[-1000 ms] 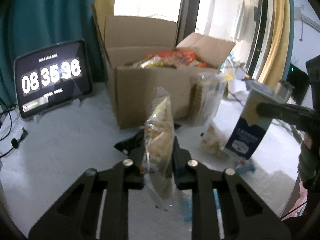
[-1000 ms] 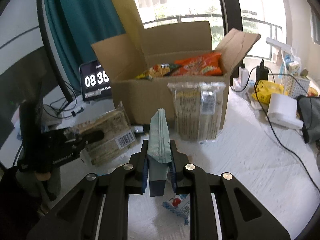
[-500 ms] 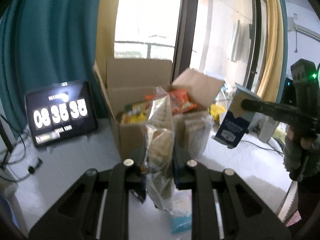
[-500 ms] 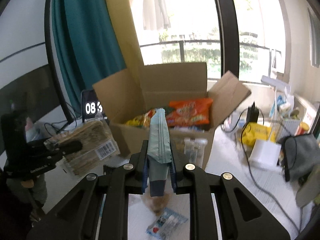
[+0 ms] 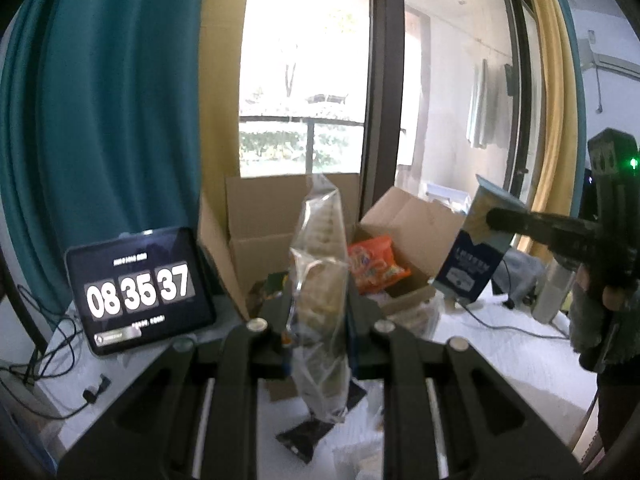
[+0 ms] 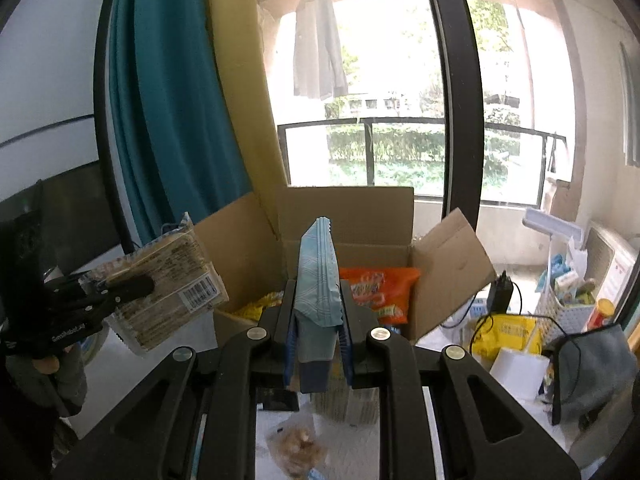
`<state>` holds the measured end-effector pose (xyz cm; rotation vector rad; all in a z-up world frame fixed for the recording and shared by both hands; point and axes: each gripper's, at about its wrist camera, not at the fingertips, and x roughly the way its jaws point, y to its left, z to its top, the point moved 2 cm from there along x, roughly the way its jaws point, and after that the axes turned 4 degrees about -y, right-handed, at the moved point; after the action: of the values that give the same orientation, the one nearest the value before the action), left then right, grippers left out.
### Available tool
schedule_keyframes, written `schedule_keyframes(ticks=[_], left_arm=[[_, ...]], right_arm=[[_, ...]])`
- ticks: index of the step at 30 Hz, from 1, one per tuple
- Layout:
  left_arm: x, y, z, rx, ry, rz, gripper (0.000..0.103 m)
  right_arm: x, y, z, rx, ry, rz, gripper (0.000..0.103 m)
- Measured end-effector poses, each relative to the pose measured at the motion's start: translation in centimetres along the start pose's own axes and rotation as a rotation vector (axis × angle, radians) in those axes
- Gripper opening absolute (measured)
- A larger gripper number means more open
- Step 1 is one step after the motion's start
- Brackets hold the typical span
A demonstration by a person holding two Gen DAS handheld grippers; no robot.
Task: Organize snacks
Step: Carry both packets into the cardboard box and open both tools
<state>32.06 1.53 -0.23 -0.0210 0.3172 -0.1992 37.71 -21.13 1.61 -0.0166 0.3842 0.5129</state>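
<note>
we hold both packs in the air before the open cardboard box (image 6: pixel 348 240): our left gripper (image 5: pixel 318 322) pinches the clear cracker bag (image 5: pixel 320 312), light, crinkly, crushable; our right gripper (image 6: pixel 318 320) clamps the slippery blue pouch (image 6: pixel 318 280) mid-body.

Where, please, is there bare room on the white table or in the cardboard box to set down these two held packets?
Inside the open cardboard box, the strip behind the orange crisp bag looks free. The white table is bare right of the box, up to the black cable. Below both claws, loose packets crowd it.
</note>
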Motion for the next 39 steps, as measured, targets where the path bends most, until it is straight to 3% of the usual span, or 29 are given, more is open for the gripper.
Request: schedule_keyframes(ticks=[14, 29, 31, 33, 35, 36, 38, 39], left_arm=[[5.8, 1.5, 5.5, 0.042, -0.067, 0.089, 0.020], [16.0, 4.4, 5.5, -0.008, 0.028, 0.228, 0.025], [16.3, 4.5, 5.8, -0.006, 0.012, 0.262, 0.033], [16.3, 4.6, 6.0, -0.014, -0.008, 0.259, 0.073], [16.4, 4.8, 6.2, -0.024, -0.015, 0.254, 0.091], [16.4, 4.8, 6.2, -0.021, -0.017, 0.258, 0.092], [16.1, 5.1, 6.4, -0.012, -0.013, 0.266, 0.093], [16.0, 5.1, 6.5, -0.010, -0.011, 0.260, 0.093]], right_arm=[[3.2, -2.2, 3.3, -0.033, -0.034, -0.051, 0.019], [9.6, -5.5, 4.1, 0.007, -0.009, -0.057, 0.019], [10.7, -5.8, 4.1, 0.019, -0.001, -0.059, 0.019], [11.6, -6.0, 4.1, 0.026, 0.008, -0.059, 0.020], [12.6, -6.1, 3.9, 0.027, 0.030, -0.052, 0.026], [13.1, -6.1, 3.8, 0.026, 0.041, -0.057, 0.038], [13.5, -6.1, 3.7, 0.029, 0.045, -0.056, 0.054], [13.6, -6.0, 3.7, 0.030, 0.046, -0.049, 0.054]])
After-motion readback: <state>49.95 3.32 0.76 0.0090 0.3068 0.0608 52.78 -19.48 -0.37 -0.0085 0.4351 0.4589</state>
